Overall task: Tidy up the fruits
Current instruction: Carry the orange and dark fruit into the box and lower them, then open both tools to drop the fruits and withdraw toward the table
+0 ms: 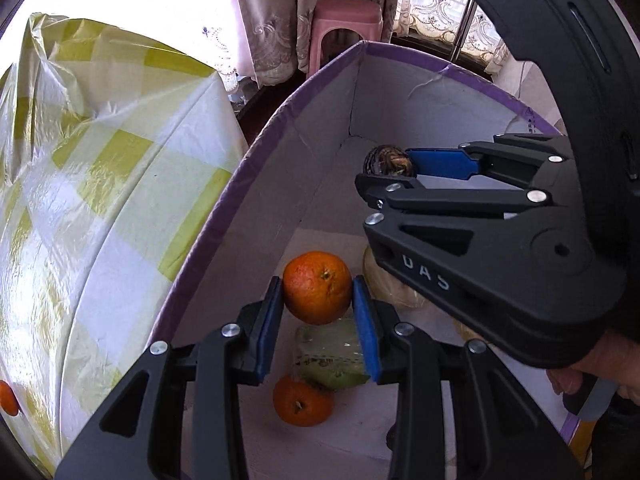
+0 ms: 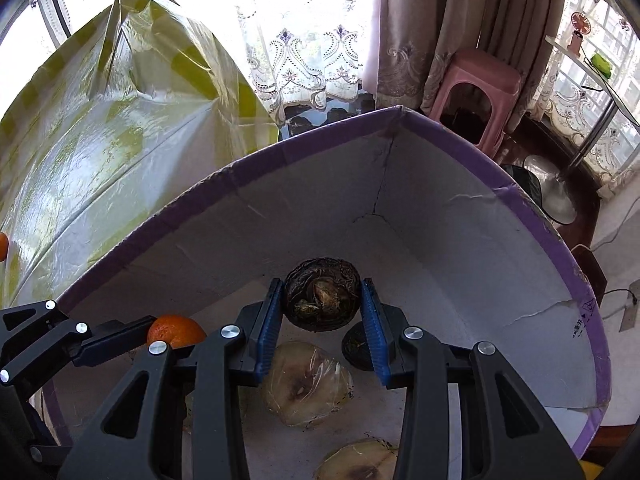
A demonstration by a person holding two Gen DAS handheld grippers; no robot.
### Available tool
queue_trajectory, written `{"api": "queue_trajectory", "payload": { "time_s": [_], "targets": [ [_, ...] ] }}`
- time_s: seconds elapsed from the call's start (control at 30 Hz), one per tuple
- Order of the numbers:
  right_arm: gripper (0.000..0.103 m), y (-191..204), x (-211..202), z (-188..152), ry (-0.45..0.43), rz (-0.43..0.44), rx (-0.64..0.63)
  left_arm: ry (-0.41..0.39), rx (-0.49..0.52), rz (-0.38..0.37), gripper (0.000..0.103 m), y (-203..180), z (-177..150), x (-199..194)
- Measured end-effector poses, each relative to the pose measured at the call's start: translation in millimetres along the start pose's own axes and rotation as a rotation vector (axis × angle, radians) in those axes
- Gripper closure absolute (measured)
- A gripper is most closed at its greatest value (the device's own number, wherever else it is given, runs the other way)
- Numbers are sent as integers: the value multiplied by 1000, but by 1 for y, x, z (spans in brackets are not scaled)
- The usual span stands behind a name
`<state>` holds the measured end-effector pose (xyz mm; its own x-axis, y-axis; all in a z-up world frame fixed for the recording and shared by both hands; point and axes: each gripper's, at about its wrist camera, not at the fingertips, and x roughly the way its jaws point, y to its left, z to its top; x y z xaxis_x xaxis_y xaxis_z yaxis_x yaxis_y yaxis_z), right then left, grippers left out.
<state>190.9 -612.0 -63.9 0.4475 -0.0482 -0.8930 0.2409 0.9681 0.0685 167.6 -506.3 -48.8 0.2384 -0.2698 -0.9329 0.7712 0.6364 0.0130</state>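
My left gripper (image 1: 318, 294) is shut on an orange (image 1: 317, 287) and holds it above the floor of the purple-rimmed cardboard box (image 1: 256, 152). Below it lie a second orange (image 1: 302, 402) and a wrapped green fruit (image 1: 332, 354). My right gripper (image 2: 322, 312) is shut on a dark, wrinkled round fruit (image 2: 322, 294) inside the same box (image 2: 520, 200); it shows in the left wrist view (image 1: 390, 160) too. Wrapped pale pears (image 2: 306, 384) and another dark fruit (image 2: 356, 346) lie on the box floor. The held orange also shows in the right wrist view (image 2: 176, 332).
A table with a yellow-and-white checked plastic cloth (image 1: 100, 200) stands left of the box, with one orange (image 1: 8, 398) at its edge. A pink stool (image 2: 476, 92), curtains and a fan base (image 2: 556, 192) stand behind.
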Motion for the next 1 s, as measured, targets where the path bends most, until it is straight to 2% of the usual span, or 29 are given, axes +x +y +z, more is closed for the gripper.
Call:
{"api": "queue_trajectory", "payload": {
  "time_s": [0.27,0.43,0.5,0.6,0.73,0.9,1.0],
  "targets": [
    [64,-2,16,-4,47,-1,4,80,27,4,67,1,6,19],
    [62,-5,16,-3,46,-3,17,96,38,15,66,-1,8,22],
    [60,-6,15,-3,40,-4,20,89,38,15,61,-1,9,22],
    [50,-6,12,-3,31,-2,20,79,34,7,57,-6,11,22],
    [47,-9,6,-3,12,-5,33,45,43,22,50,-7,9,14],
    [35,-10,-11,-5,-47,-6,48,-21,33,53,39,-4,4,-5],
    [29,-11,-26,-7,-92,-4,55,-61,24,59,39,-5,0,-17]
  ]
}}
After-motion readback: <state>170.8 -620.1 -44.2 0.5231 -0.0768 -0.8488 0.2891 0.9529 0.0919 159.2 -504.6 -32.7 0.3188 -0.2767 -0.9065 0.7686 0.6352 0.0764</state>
